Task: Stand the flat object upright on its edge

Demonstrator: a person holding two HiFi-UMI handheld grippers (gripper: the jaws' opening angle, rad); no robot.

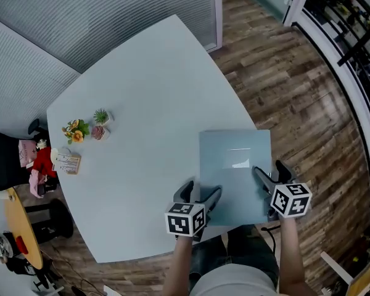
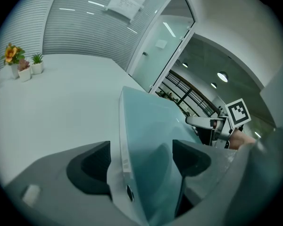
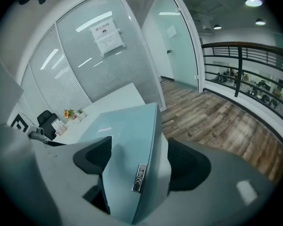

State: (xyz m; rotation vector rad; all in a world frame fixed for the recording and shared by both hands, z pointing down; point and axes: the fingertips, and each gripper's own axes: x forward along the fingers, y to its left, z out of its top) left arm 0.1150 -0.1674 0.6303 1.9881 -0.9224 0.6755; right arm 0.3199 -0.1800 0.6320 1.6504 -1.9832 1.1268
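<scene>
I'm looking down into a glass-walled office with a wood-plank floor, where a large pale grey table (image 1: 142, 91) fills most of the head view. Some small potted plants (image 1: 89, 128) stand at its far left, well clear of the work.

The thin, square, pale blue-green panel (image 1: 234, 165) sits at the near right of the table, close to its edge. My left gripper (image 1: 201, 193) has it by the left side and my right gripper (image 1: 270, 172) by the right side.

In the left gripper view the jaws are closed on the panel (image 2: 151, 126), with its white rim running up between the pads. The right gripper view shows the same hold, and a small metal label (image 3: 139, 177) on the rim sits between those pads.

I judge the task as barely under way. The grip is set on both sides, but from above the panel's broad face is turned up at me, so it isn't on its edge. I can't tell whether the near side has left the table. What's left is tipping it up, settling it on its edge and letting go.
</scene>
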